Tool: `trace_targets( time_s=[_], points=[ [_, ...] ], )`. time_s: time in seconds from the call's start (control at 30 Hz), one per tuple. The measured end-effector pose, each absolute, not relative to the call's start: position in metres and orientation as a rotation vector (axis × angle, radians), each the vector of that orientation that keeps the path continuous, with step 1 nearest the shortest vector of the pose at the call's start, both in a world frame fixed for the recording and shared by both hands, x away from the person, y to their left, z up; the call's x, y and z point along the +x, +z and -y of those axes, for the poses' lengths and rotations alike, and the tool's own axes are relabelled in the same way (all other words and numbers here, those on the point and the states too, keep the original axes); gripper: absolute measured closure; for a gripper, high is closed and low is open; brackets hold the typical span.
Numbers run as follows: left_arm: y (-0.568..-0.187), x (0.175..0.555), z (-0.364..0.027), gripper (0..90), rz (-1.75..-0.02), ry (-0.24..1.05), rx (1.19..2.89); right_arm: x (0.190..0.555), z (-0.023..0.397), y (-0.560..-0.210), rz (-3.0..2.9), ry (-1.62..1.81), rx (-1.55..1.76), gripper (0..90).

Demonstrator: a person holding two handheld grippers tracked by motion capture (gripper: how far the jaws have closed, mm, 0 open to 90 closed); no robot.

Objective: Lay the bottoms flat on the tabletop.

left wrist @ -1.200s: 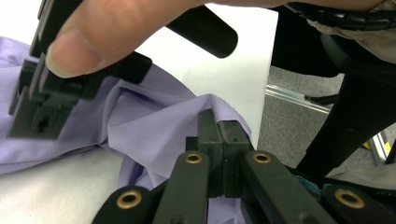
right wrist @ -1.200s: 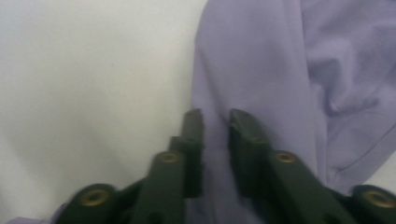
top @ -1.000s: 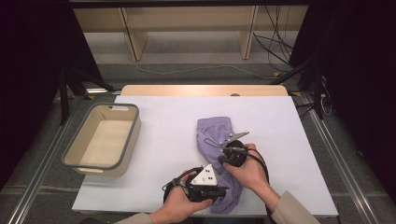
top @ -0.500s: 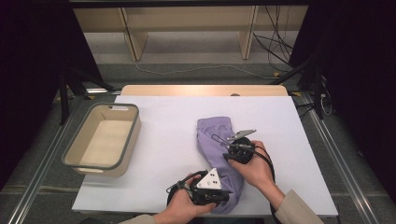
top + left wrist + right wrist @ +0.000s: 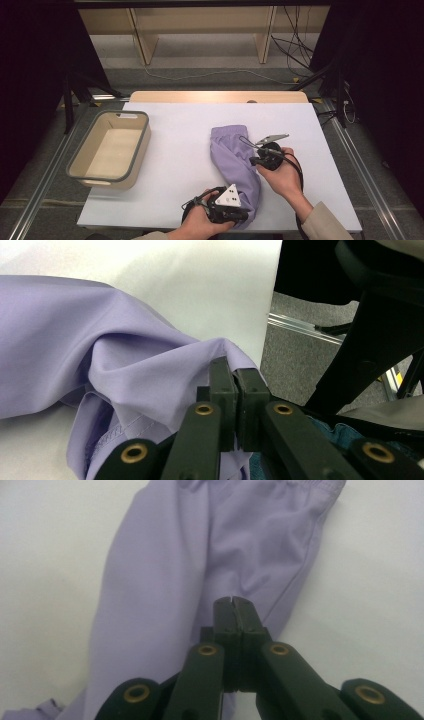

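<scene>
A purple garment [image 5: 232, 155] lies lengthwise on the white table [image 5: 175, 125], its elastic waistband at the far end. My left gripper [image 5: 244, 214] is at the table's near edge, shut on the garment's near end. In the left gripper view the fabric [image 5: 100, 340] folds up around the closed left gripper [image 5: 235, 376]. My right gripper [image 5: 252, 161] sits at the garment's right edge, halfway along. Its jaws have just closed. The right gripper [image 5: 234, 600] is shut over the cloth [image 5: 200, 545], with no fold visible between the tips.
A beige bin [image 5: 145, 135] with a grey rim stands on the left of the table. A wooden shelf unit [image 5: 205, 25] and cables are beyond the far edge. The table's near edge is right by my left gripper, with a black stand [image 5: 380, 340] past it.
My right gripper has moved to the right and slightly away from me. The garment, bunched a second ago, now lies longer and smoother. The left hand has barely moved.
</scene>
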State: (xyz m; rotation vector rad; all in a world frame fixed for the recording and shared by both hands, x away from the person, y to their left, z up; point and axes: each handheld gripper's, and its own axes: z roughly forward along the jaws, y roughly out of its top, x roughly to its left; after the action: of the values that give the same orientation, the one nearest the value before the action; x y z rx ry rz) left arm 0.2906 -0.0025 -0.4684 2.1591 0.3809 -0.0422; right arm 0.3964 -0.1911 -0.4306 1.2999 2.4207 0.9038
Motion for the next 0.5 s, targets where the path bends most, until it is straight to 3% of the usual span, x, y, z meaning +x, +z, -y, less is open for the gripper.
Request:
trace_targets(
  time_s=[0.07,0.13,0.23,0.33,0.37,0.43,0.5],
  points=[
    [-0.47,0.291,0.003,87.3,-0.385,-0.047,2.16,0.396,0.191,-0.43,-2.426,0.916,1.301,89.6],
    [-0.47,0.29,0.003,87.2,-0.383,-0.042,2.166,0.393,0.185,-0.429,-2.464,0.957,1.294,74.1],
    [-0.471,0.289,0.004,87.2,-0.379,-0.042,2.17,0.387,0.176,-0.43,-2.513,0.965,1.273,62.8],
    [-0.472,0.287,0.004,87.0,-0.373,-0.045,2.177,0.383,0.17,-0.434,-2.568,0.923,1.257,60.5],
    [-0.472,0.286,0.005,87.0,-0.367,-0.045,2.182,0.382,0.17,-0.435,-2.575,0.902,1.256,61.6],
    [-0.473,0.286,0.005,86.6,-0.361,-0.046,2.188,0.379,0.169,-0.437,-2.603,0.879,1.249,82.1],
    [-0.473,0.286,0.005,85.8,-0.358,-0.046,2.19,0.377,0.169,-0.436,-2.606,0.852,1.238,88.8]
  ],
)
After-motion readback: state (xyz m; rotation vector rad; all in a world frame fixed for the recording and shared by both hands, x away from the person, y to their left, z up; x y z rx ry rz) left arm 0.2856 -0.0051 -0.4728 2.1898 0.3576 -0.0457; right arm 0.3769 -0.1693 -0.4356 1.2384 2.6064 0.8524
